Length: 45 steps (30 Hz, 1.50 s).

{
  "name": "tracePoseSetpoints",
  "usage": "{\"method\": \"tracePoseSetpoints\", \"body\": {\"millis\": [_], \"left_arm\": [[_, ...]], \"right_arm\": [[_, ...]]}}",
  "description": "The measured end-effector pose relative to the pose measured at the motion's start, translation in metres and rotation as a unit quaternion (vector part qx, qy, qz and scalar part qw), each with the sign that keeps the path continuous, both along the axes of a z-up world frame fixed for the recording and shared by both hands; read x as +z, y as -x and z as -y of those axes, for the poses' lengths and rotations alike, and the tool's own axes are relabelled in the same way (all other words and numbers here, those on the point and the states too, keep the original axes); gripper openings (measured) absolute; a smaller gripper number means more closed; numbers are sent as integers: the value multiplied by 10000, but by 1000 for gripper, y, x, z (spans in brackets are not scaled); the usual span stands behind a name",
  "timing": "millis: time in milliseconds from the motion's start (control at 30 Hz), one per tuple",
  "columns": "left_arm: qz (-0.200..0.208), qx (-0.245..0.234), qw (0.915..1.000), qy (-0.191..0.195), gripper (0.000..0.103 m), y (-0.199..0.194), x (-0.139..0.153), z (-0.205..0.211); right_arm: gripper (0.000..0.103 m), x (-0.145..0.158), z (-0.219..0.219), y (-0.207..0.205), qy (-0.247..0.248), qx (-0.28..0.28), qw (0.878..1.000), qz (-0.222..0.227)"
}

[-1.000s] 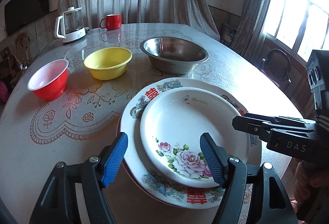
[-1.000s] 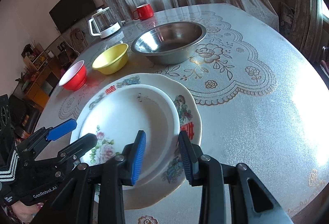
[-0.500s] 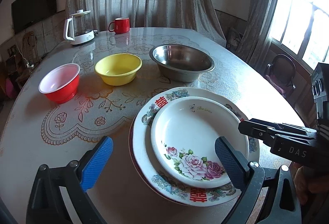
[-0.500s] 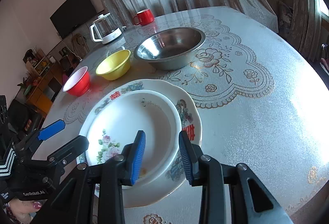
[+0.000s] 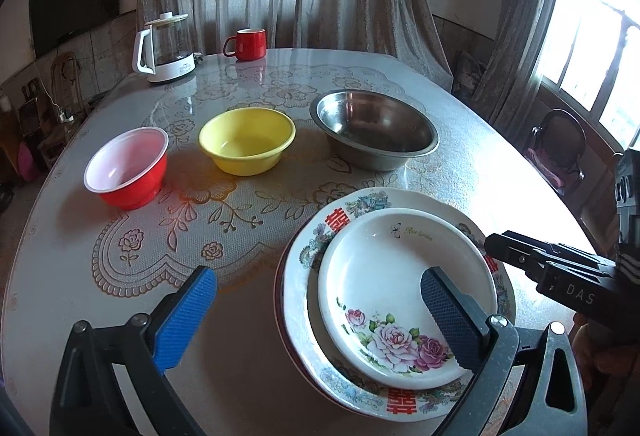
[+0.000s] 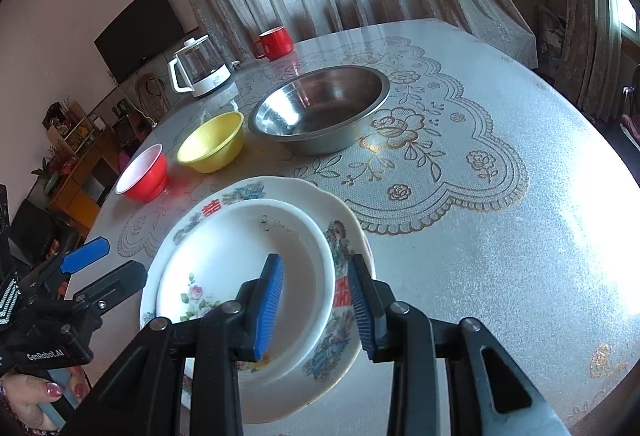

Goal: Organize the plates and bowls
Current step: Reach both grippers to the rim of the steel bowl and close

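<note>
Nesting rose plate (image 5: 404,296) in larger plate (image 5: 312,252), bowls empty — left jaws opening, right jaws parted, gripping nothing.

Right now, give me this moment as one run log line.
left gripper: opening, empty | right gripper: part open, straddling rose plate rim, not gripping | rose plate: stacked on big plate | bowls: unstacked

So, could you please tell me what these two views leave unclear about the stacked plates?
- Rose plate's near rim: right wrist view, hidden behind the right gripper.
- What lies under the large plate: only a dark red edge shows, left wrist view.
- Large plate's near edge: left wrist view, covered by the left gripper's finger.
</note>
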<state>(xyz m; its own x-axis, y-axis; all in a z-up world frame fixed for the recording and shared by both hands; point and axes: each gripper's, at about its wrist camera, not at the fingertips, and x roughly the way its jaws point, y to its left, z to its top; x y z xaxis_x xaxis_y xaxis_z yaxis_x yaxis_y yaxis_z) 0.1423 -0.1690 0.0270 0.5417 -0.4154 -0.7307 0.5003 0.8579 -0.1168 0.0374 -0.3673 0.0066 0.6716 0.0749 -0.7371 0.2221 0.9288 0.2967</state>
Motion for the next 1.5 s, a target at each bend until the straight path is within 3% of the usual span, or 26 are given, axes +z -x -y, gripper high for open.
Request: {"method": "tracePoseSetpoints", "body": {"millis": [500,700,1067,1200,1300,1500], "left_arm": [[-485,138,9966,657,103,-82,23,24],[-401,100,9977,544,103,-104,28,51],[-624,184,9967,487,103,-130,13,69],[-663,143,9966,477,103,-137,8,75],[-575,73,9974,427,103,-141,7,82],[-544,10,9974,465,103,-149,5,95]], "right_arm": [[40,8,84,-72,-104,-378,9990,199],[41,5,109,-121,-204,-462,9987,82],[40,-23,130,-189,-620,-500,9965,-257],[24,-37,131,-198,-638,-446,9962,-395],[22,-42,134,-194,-827,-402,9953,-314],[18,-42,133,-185,-710,-359,9966,-229]]}}
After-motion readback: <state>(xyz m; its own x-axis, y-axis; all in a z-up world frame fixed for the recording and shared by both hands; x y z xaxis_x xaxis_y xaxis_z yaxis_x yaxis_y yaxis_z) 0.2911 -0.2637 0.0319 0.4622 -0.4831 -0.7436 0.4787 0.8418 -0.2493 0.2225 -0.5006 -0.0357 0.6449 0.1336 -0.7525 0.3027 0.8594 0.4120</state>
